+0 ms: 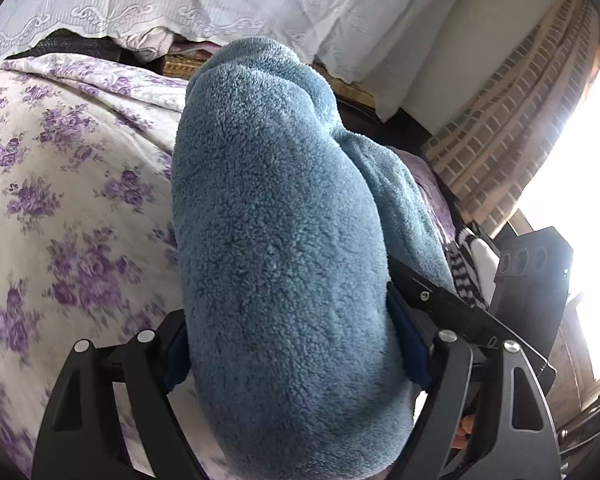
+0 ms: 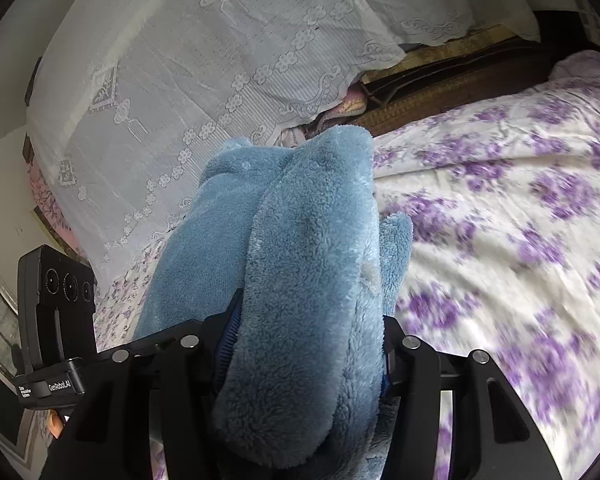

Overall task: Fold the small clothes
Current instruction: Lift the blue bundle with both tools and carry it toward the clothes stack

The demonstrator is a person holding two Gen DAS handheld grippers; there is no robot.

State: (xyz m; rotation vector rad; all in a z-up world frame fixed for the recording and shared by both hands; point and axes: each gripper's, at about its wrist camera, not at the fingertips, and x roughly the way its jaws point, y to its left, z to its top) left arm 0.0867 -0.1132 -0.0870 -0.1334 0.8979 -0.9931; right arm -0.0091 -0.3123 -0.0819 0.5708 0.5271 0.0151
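A thick blue fleece garment (image 1: 284, 240) is bunched into a fat roll and fills the middle of the left wrist view. My left gripper (image 1: 292, 344) is shut on it, with the blue pads (image 1: 408, 344) pressed into its sides. In the right wrist view the same blue garment (image 2: 308, 260) hangs folded over itself above the bed. My right gripper (image 2: 306, 344) is shut on that end. Each camera sees the other gripper beside it: the right gripper (image 1: 532, 276) and the left gripper (image 2: 60, 280). The fingertips are buried in the fleece.
A bed sheet with purple flowers (image 1: 60, 200) (image 2: 500, 220) lies below the garment. A white lace cover (image 1: 180, 0) (image 2: 160, 100) drapes over stacked bedding behind it. A striped cloth (image 1: 466, 268) lies near the bed's edge, with a brown curtain (image 1: 520, 120) and a bright window beyond.
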